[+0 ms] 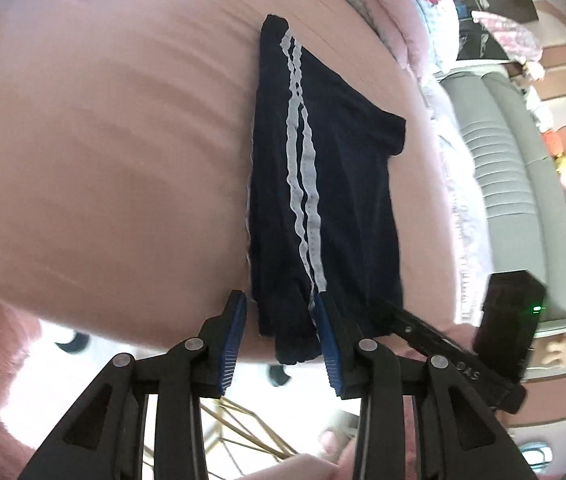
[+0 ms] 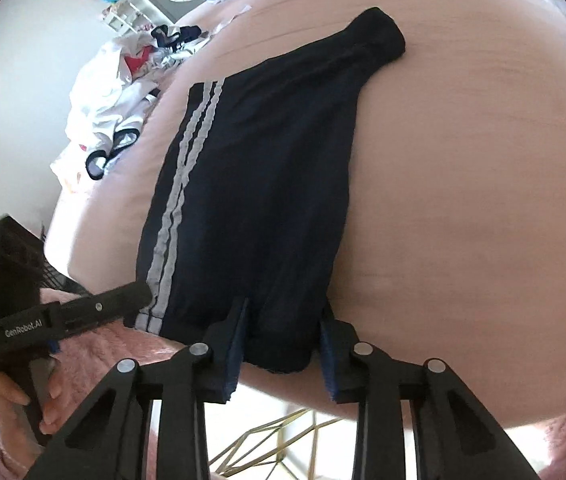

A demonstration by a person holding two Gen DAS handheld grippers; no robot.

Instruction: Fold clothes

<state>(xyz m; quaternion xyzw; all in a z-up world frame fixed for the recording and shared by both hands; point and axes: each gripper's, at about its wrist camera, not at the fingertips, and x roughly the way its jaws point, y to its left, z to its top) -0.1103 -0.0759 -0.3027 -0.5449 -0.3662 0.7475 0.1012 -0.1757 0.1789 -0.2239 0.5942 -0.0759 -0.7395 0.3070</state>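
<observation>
A pair of dark blue shorts (image 1: 323, 184) with two white stripes (image 1: 303, 168) down the side is laid flat on a pink bed sheet (image 1: 123, 160). The shorts are folded in half, and the near end hangs a little over the edge of the bed. In the left wrist view, the left gripper (image 1: 281, 320) is seen at that near end, with its blue pads (image 1: 235, 336) held apart. Some dark cloth sits between the pads, but it is not squeezed. The right pad is touching the cloth just by the end of the white stripes. In the right wrist view, the right gripper (image 2: 283, 344) is seen at the same near edge of the shorts (image 2: 259, 184), further from the stripes (image 2: 179, 192). Its pads are apart too, with the hem of the shorts lying between them. The left gripper (image 2: 131, 312) is also seen there from the side, held by a hand (image 2: 23, 400), with its tip next to the striped corner. A heap of white and other clothes (image 2: 115, 92) is piled at the far side of the bed. A gold wire frame (image 2: 267, 444) is seen on the floor below.
</observation>
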